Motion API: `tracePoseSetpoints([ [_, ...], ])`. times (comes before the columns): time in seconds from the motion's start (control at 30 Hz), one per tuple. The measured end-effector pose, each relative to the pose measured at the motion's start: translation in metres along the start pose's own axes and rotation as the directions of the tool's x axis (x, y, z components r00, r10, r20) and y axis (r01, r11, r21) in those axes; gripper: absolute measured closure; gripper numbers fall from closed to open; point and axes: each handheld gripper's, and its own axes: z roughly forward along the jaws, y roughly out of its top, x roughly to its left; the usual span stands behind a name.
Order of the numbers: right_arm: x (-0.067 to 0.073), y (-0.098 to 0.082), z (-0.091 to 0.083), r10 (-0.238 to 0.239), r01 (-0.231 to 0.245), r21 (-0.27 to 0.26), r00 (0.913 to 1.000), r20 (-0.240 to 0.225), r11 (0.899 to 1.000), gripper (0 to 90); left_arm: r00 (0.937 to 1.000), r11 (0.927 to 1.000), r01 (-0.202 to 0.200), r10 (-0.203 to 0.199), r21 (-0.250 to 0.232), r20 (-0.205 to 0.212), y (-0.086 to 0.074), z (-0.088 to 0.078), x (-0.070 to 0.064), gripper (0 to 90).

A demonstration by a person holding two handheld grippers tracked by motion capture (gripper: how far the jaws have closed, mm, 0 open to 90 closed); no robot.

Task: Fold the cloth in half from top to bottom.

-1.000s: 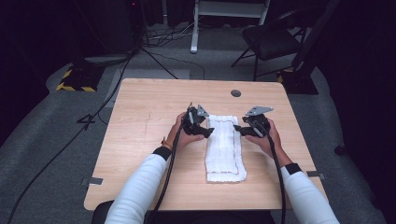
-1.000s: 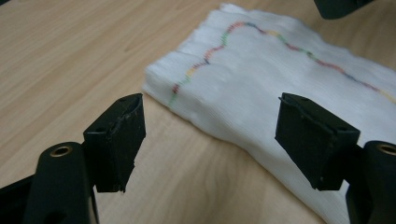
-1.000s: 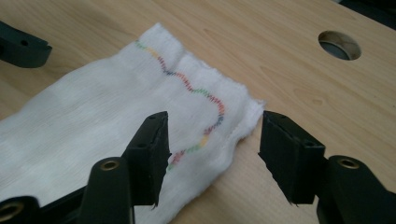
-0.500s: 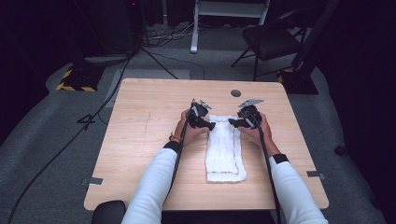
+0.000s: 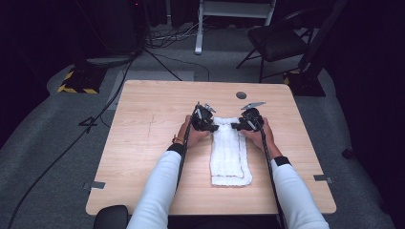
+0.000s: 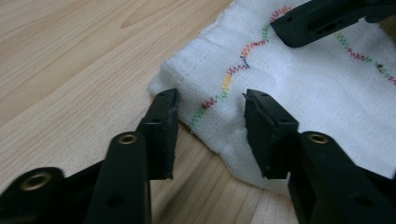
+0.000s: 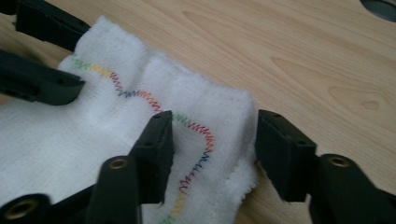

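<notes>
Both tools, left [image 6: 210,105] and right [image 7: 210,135], open, astride far corners of folded white cloth with coloured zigzag stitching [image 5: 230,152] on wooden desk [image 5: 143,124]. Likely grasp step; next: close on corners.

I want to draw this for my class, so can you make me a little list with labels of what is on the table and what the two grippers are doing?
table: light wooden table
cloth: folded white towel with rainbow zigzag stitching, lying flat
left gripper: open, jaws astride the towel's far left corner
right gripper: open, jaws astride the far right corner
extra: small dark round disc near the far edge
</notes>
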Motion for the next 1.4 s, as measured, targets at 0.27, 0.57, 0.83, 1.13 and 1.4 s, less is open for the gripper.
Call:
tracePoseSetpoints([
  [0.27,0.006,-0.001,-0.001,0.006,-0.006,-0.014,0.9991,-0.042,1.0,79.2,0.9991,0.9999,0.004,-0.004,0.012,0.042,0.003,0.001,0.002,78.0],
  [0.57,0.007,0.007,-0.013,-0.023,0.023,-0.087,0.9997,0.004,0.996,82.0,0.9986,0.9985,-0.01,0.007,-0.055,-0.052,0.014,-0.005,0.0,80.9],
  [0.83,0.014,0.013,-0.016,-0.079,0.083,-0.091,0.9955,0.051,0.992,81.7,0.9901,0.9959,-0.088,0.085,-0.022,-0.112,0.018,-0.009,-0.006,81.3],
  [1.13,0.016,0.014,-0.034,-0.109,0.111,-0.145,0.9938,0.024,0.983,82.0,0.9917,0.9873,-0.117,0.11,-0.108,-0.066,0.013,-0.03,-0.011,81.5],
  [1.4,0.025,0.007,-0.059,-0.147,0.144,-0.195,0.9891,-0.005,0.97,82.1,0.9813,0.9703,-0.192,0.19,-0.146,-0.028,0.01,-0.054,-0.028,81.5],
])
